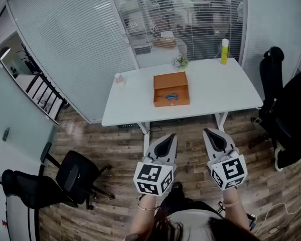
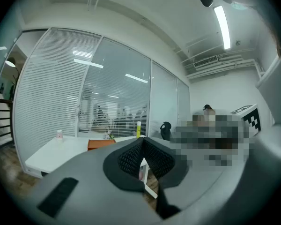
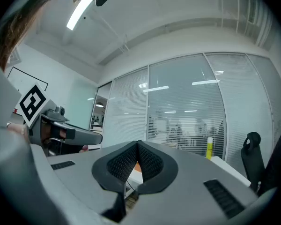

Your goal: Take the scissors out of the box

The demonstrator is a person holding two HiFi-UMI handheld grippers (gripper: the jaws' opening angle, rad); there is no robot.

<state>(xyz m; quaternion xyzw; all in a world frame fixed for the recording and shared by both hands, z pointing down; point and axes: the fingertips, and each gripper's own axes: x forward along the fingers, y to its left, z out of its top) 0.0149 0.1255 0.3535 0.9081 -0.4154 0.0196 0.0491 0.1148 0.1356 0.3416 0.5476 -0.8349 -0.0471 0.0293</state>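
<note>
One flat-sided, orange-brown box, rectangular and open on top, set on a smooth white table. Inside the box, lying flat on its floor: one pair of scissors with blue handles, untouched. Behind the box to the right, one upright yellow bottle. Behind the box to the left, one small pale cup. Just behind the box, one little sprig of flowers.

Well short of the box, over a wood-plank floor: two grey tapered grippers, each carrying one black-and-white marker cube, both aimed toward the box.

Left gripper: meshed black pads meeting at the tips, nothing between them. Right gripper: same meshed pads, closed together and empty.
</note>
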